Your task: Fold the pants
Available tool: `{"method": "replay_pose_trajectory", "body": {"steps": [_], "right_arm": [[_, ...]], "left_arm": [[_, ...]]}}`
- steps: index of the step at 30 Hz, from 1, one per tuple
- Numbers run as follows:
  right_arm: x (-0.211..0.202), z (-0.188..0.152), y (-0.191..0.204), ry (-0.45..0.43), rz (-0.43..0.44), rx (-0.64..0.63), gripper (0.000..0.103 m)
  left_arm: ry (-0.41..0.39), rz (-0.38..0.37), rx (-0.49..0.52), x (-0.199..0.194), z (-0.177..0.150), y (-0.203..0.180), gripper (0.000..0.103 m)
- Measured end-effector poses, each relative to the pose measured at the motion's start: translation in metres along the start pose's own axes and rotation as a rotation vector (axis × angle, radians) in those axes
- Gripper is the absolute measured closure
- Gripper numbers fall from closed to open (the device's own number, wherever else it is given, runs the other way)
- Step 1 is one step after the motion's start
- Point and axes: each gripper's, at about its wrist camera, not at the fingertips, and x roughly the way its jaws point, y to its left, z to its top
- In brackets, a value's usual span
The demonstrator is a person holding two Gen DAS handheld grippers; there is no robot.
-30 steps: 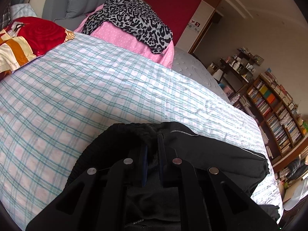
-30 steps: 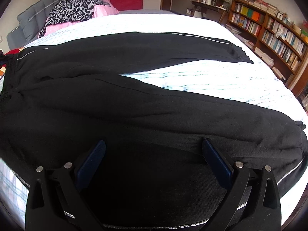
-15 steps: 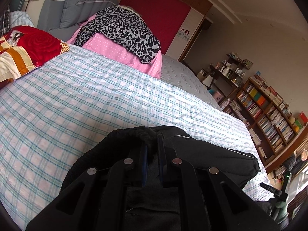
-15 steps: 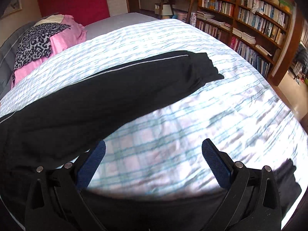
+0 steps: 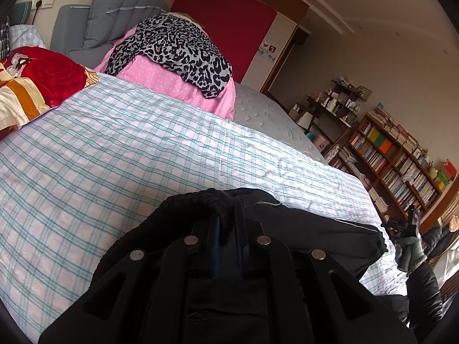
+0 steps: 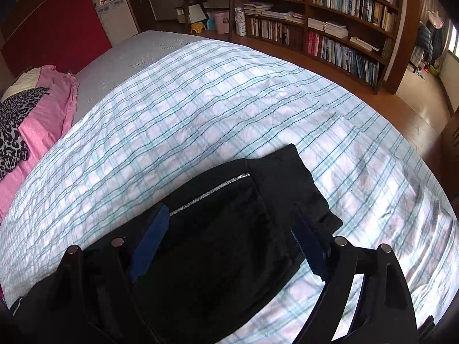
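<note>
The black pants (image 6: 218, 229) are lying on the checked bed sheet (image 6: 200, 109). The left gripper (image 5: 228, 223) is pinching the bunched waistband (image 5: 212, 197), its two fingers squeezed tight together on the cloth, at about 6 o'clock in the left view. The right gripper (image 6: 229, 238) is sitting over the leg end, with its blue pads (image 6: 149, 243) wide apart and the cuff (image 6: 289, 180) lying between them, up toward 12 o'clock. Those pads have just been coming a little closer, but they are not pressing on the cloth yet.

This looks like the step of getting hold of both ends. Next, I think the right gripper needs to go down and pinch the cuff. Then the leg end can be carried over toward the waistband to fold the pants in half.
</note>
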Motion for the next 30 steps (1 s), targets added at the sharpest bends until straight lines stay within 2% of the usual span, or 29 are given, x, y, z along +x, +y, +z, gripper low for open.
{"method": "replay_pose_trajectory", "body": {"steps": [1, 6, 9, 13, 14, 18, 21, 23, 24, 30], "right_arm": [[0.008, 0.006, 0.000, 0.009, -0.002, 0.018, 0.021], [0.036, 0.030, 0.006, 0.028, -0.014, 0.093, 0.022], [0.052, 0.041, 0.014, 0.052, -0.064, 0.110, 0.023], [0.071, 0.047, 0.023, 0.084, -0.144, 0.110, 0.031], [0.075, 0.048, 0.026, 0.089, -0.178, 0.096, 0.037], [0.087, 0.047, 0.029, 0.104, -0.262, 0.063, 0.047], [0.089, 0.045, 0.030, 0.104, -0.312, 0.036, 0.061], [0.086, 0.044, 0.029, 0.096, -0.344, 0.033, 0.083], [0.083, 0.044, 0.026, 0.092, -0.355, 0.040, 0.090], [0.056, 0.043, 0.010, 0.063, -0.244, 0.069, 0.094]], "left_arm": [[-0.004, 0.001, 0.002, -0.001, 0.000, 0.000, 0.095], [-0.025, -0.010, 0.018, -0.010, 0.001, -0.006, 0.095], [-0.034, -0.023, 0.028, -0.015, 0.000, -0.011, 0.095], [-0.051, -0.052, 0.043, -0.024, -0.001, -0.018, 0.095], [-0.058, -0.060, 0.049, -0.027, -0.001, -0.020, 0.095], [-0.092, -0.096, 0.074, -0.043, -0.002, -0.029, 0.095], [-0.116, -0.127, 0.085, -0.056, -0.003, -0.035, 0.095], [-0.134, -0.133, 0.090, -0.063, -0.003, -0.037, 0.095], [-0.139, -0.136, 0.089, -0.065, -0.002, -0.037, 0.095], [-0.133, -0.134, 0.050, -0.065, 0.001, -0.028, 0.095]]}}
